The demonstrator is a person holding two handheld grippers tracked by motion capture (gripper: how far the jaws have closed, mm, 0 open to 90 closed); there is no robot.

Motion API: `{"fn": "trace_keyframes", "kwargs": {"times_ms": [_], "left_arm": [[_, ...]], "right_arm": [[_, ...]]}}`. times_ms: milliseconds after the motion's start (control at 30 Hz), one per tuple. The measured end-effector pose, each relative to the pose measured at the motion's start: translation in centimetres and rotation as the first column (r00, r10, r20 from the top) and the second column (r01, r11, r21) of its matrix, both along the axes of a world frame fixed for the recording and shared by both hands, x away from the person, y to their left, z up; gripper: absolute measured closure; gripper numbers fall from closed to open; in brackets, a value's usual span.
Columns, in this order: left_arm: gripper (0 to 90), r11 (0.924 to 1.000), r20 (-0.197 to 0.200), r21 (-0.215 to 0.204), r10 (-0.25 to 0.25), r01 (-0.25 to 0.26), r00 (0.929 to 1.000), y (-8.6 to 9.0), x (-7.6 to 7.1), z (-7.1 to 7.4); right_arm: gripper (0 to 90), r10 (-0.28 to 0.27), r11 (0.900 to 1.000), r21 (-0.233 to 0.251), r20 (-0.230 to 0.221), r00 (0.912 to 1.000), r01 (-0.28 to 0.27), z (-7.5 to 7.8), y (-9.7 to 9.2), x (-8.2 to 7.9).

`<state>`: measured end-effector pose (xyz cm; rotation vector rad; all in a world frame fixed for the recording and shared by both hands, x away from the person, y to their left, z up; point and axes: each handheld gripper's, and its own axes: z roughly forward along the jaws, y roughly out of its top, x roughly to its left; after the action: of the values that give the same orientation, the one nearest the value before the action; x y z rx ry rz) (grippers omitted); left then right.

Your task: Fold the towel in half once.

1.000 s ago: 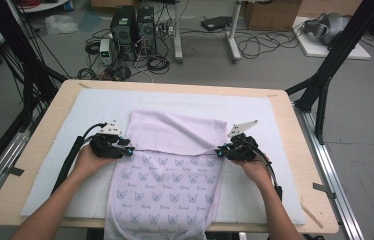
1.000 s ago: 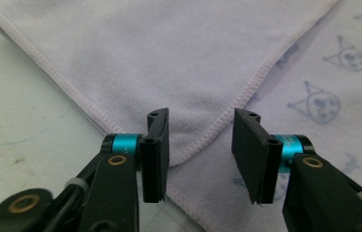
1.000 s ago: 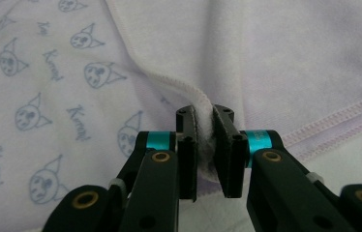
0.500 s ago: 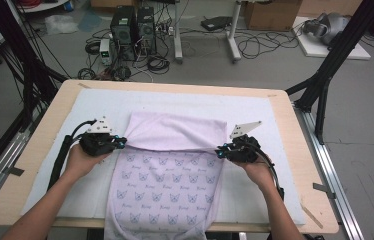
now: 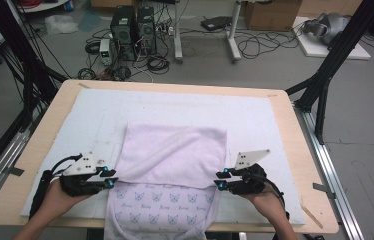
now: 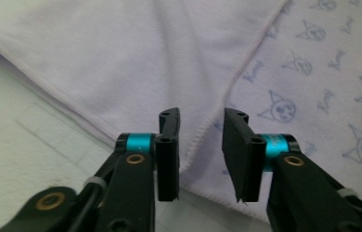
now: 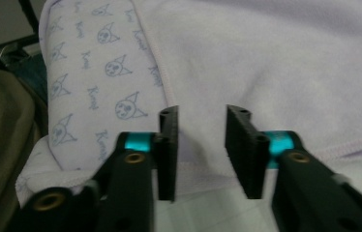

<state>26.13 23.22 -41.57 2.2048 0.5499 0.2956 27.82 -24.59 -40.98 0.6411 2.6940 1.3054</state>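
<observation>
A lavender towel [image 5: 175, 155] lies on the white mat [image 5: 175, 107], its plain layer folded over a cat-printed layer [image 5: 160, 210] that hangs off the table's front edge. My left gripper [image 5: 111, 179] sits at the fold's left corner and my right gripper [image 5: 218, 181] at its right corner. In the left gripper view the gripper [image 6: 201, 116] is open, its jaws having just been opening, and the towel's hem [image 6: 227, 82] runs under the gap untouched. In the right gripper view the gripper [image 7: 201, 113] is likewise open after opening, with the plain layer [image 7: 276, 63] lying beyond its jaws.
The mat covers most of a wooden table [image 5: 295, 130]. Black frame legs [image 5: 325, 85] stand at both sides. Computer towers [image 5: 132, 25] and cables lie on the floor behind. An olive cloth [image 7: 0, 145] shows at the left of the right gripper view.
Both grippers moved toward the table's front edge, drawing the plain top layer further over the printed part. Their jaws then parted and let the towel go.
</observation>
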Motion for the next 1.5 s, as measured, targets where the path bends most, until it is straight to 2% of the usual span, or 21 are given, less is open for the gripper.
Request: {"fn": "trace_keyframes", "kwargs": {"times_ms": [100, 200, 333, 400, 433, 467, 500, 533, 567, 600, 833, 1033, 1200, 1267, 1367, 1400, 1500], "left_arm": [[60.1, 0.9999, -0.017, 0.015, 0.007, -0.006, 0.9998, -0.5, 0.6, -0.8], [59.4, 0.9999, -0.029, 0.017, 0.001, 0.000, 0.9996, -1.2, 1.2, -1.4], [59.8, 0.9994, -0.039, 0.033, -0.009, 0.010, 0.9992, -2.1, 1.5, -2.2], [60.1, 0.9990, -0.038, 0.042, -0.012, 0.014, 0.9992, -2.3, 1.6, -2.4], [60.1, 0.9994, -0.039, 0.035, -0.006, 0.008, 0.9992, -2.3, 1.5, -2.5], [60.2, 0.9994, -0.039, 0.034, -0.006, 0.007, 0.9992, -2.2, 1.5, -2.5], [60.4, 0.9996, -0.042, 0.027, -0.004, 0.005, 0.9991, -2.1, 1.5, -2.5], [60.6, 0.9995, -0.039, 0.030, -0.002, 0.003, 0.9992, -2.1, 1.5, -2.6], [60.6, 0.9996, -0.042, 0.028, -0.002, 0.003, 0.9991, -2.0, 1.5, -2.6], [60.7, 0.9995, -0.039, 0.031, -0.003, 0.004, 0.9992, -2.0, 1.5, -2.6], [60.4, 0.9996, -0.032, 0.027, 0.005, -0.004, 0.9995, -1.9, 1.2, -2.7], [58.6, 0.9995, -0.033, 0.033, 0.003, -0.002, 0.9994, -1.9, 1.1, -2.5], [56.9, 0.9998, -0.022, 0.019, 0.002, -0.001, 0.9998, -1.8, 1.4, -1.9], [55.9, 0.9998, -0.014, 0.002, 0.021, -0.021, 0.9997, -1.7, 2.0, -1.5], [55.6, 0.9984, 0.005, -0.024, 0.051, -0.051, 0.9987, -1.4, 3.4, -0.6], [55.6, 0.9979, 0.010, -0.029, 0.058, -0.058, 0.9983, -1.3, 3.8, -0.4], [54.7, 0.9948, 0.003, -0.052, 0.088, -0.088, 0.9961, -1.2, 5.7, 0.1]], "right_arm": [[61.6, 0.001, 0.9995, 0.032, 0.037, 0.9993, -0.002, 0.0, 0.0, -1.5], [62.4, 0.070, 0.9964, 0.043, 0.046, 0.9965, -0.072, -0.2, 1.1, -2.8], [62.3, 0.141, 0.9894, -0.039, 0.021, 0.9898, -0.140, -1.6, 3.4, -3.2], [67.7, 0.166, 0.9839, -0.066, -0.005, 0.9861, -0.166, -2.4, 3.9, -3.1], [71.5, 0.173, 0.9816, -0.080, -0.004, 0.9848, -0.173, -2.6, 4.0, -3.2], [76.9, 0.188, 0.9758, -0.112, -0.008, 0.9821, -0.188, -2.8, 4.0, -3.3], [81.4, 0.197, 0.9721, -0.129, -0.008, 0.9805, -0.196, -3.0, 3.8, -3.5], [88.7, 0.203, 0.9717, -0.121, -0.015, 0.9791, -0.203, -2.9, 3.5, -3.7], [89.5, 0.208, 0.9695, -0.130, -0.015, 0.9781, -0.208, -2.9, 3.2, -3.8], [89.5, 0.204, 0.9686, -0.141, -0.015, 0.9788, -0.204, -2.8, 2.8, -4.0], [89.6, 0.163, 0.9764, -0.138, -0.032, 0.9861, -0.166, -2.8, -0.2, -4.8], [89.1, 0.144, 0.9800, -0.132, -0.048, 0.9885, -0.149, -2.6, -1.4, -5.1], [77.8, 0.112, 0.9923, -0.050, -0.016, 0.9935, -0.113, -1.6, -1.0, -4.1], [75.2, 0.087, 0.9954, -0.042, 0.000, 0.9962, -0.087, -1.3, -0.8, -3.1], [70.8, 0.032, 0.9995, -0.008, 0.001, 0.9995, -0.032, -1.0, -1.0, -0.8], [69.5, 0.016, 0.9999, -0.004, 0.010, 0.9998, -0.016, -0.9, -1.1, 0.0], [62.7, -0.035, 0.9993, -0.009, -0.005, 0.9994, 0.035, -0.8, -1.3, 2.5]]}}
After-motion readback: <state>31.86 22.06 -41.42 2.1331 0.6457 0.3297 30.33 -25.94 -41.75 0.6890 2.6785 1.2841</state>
